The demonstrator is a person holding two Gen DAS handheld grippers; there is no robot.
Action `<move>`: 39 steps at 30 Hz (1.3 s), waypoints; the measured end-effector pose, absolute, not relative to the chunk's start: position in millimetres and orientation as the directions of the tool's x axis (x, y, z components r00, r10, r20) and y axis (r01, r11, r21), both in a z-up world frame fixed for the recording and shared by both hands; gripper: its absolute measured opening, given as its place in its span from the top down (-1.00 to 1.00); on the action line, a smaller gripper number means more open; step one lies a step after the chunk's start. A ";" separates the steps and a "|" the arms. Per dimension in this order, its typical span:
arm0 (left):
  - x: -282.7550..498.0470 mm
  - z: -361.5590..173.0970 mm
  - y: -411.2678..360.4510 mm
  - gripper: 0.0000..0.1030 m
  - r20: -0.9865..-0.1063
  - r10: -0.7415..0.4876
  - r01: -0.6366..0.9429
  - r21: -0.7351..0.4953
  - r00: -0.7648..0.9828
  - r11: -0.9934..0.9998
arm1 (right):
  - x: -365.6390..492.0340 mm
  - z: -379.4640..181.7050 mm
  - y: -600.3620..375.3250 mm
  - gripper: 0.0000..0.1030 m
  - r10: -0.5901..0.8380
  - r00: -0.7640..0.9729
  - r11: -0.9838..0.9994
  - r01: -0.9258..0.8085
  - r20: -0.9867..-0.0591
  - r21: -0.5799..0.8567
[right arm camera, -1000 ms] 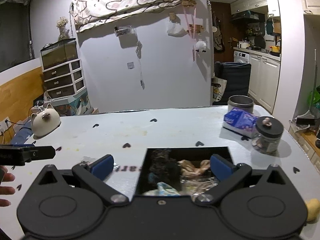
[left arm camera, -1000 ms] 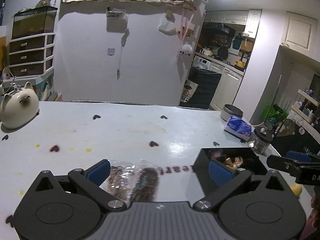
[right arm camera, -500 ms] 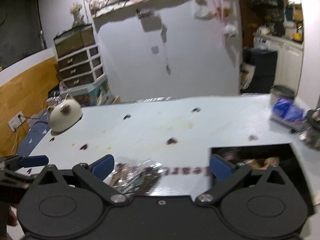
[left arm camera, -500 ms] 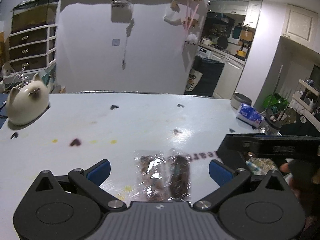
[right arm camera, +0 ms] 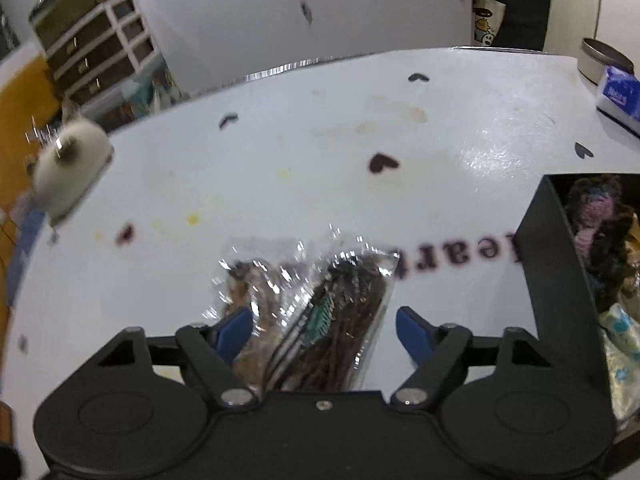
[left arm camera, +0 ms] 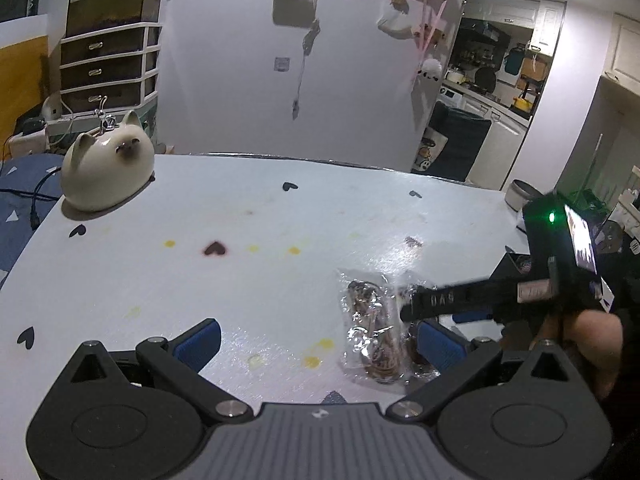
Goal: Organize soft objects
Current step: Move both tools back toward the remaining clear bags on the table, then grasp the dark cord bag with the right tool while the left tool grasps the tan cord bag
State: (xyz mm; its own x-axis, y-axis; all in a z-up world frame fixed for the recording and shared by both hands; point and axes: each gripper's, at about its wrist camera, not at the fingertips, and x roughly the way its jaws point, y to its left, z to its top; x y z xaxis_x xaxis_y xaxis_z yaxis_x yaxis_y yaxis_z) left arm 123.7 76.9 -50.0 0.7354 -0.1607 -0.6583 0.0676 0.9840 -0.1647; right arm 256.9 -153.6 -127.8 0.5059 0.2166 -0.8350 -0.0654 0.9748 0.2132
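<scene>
With our right gripper (right arm camera: 324, 330) spread wide over the two clear packets (right arm camera: 308, 300) flat on the table (right arm camera: 320, 128), left of the black box (right arm camera: 560, 264), and left gripper (left arm camera: 316, 340) also apart and idle, we should drop low, straddle one packet only, then pinch.

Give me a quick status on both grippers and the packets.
Left hand-held gripper open, idle. Right hand-held gripper open, straddling the clear packets flat on the table. Black bin on the right, nothing blocking.
</scene>
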 end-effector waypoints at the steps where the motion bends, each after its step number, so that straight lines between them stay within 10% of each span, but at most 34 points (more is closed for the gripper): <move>1: 125.4 -51.2 76.4 -1.00 -0.660 -0.160 0.067 -0.164 0.734 0.984 | 256.0 -132.4 -151.8 -0.38 0.208 0.493 0.977 -0.075 -0.844 0.197; 11: 161.6 -73.4 47.8 -1.00 -0.705 -0.218 0.101 -0.205 0.675 0.974 | 232.5 -137.0 -184.0 0.16 0.229 0.471 0.973 -0.075 -0.852 0.219; 27: 236.1 -135.8 -5.4 -0.95 -0.824 -0.153 0.143 -0.089 0.546 0.986 | 185.2 -127.3 -221.7 0.15 0.277 0.467 0.961 -0.157 -0.840 0.230; 39: 240.0 -141.3 -10.7 -0.09 -0.829 -0.135 0.163 -0.053 0.543 0.985 | 186.9 -132.6 -218.7 -0.31 0.293 0.453 0.954 -0.192 -0.842 0.229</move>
